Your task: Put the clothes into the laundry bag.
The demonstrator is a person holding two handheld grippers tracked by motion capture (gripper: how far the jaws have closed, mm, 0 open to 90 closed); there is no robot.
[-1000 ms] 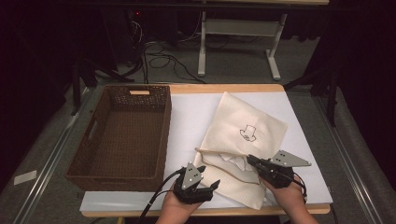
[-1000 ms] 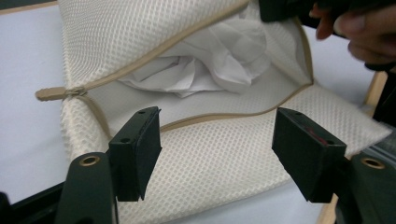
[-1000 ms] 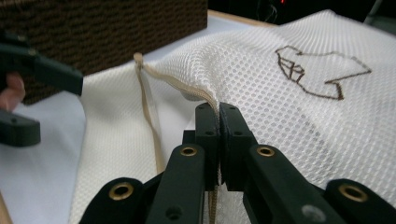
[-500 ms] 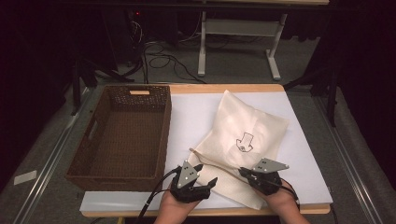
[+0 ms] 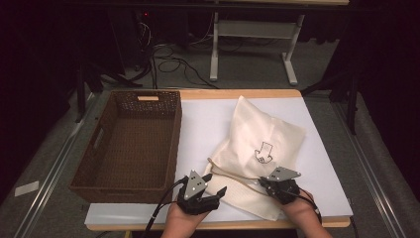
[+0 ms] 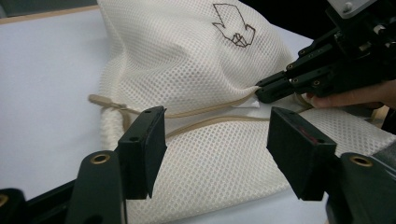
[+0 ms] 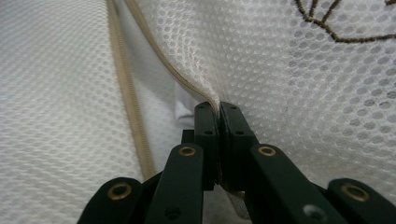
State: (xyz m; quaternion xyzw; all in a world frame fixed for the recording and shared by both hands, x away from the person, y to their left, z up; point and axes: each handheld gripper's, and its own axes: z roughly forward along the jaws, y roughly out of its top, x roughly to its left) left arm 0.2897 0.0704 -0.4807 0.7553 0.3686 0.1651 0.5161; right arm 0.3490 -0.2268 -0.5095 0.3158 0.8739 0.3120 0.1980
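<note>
Two tongs are worked at a mesh bag point(image 5: 257, 158) lying on the counter point(image 5: 203, 119) beside a basket point(image 5: 129, 144). Its zipper edge point(image 7: 187, 84) is pinched by the right tongs point(image 5: 265, 182), seemingly to hold the opening steady, while the left tongs point(image 6: 212, 149), spread and just closing, are aimed at the zipper.

The cream cloth mesh bag point(image 5: 257, 148) looks rough and matt; the dark brown woven wicker basket point(image 5: 106, 171) is coarse; the white table point(image 5: 203, 121) is smooth.

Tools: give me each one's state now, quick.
Left tool: open, jaws just closing, either side of the mesh bag, not gripping.
Right tool: shut on the bag's edge.
</note>
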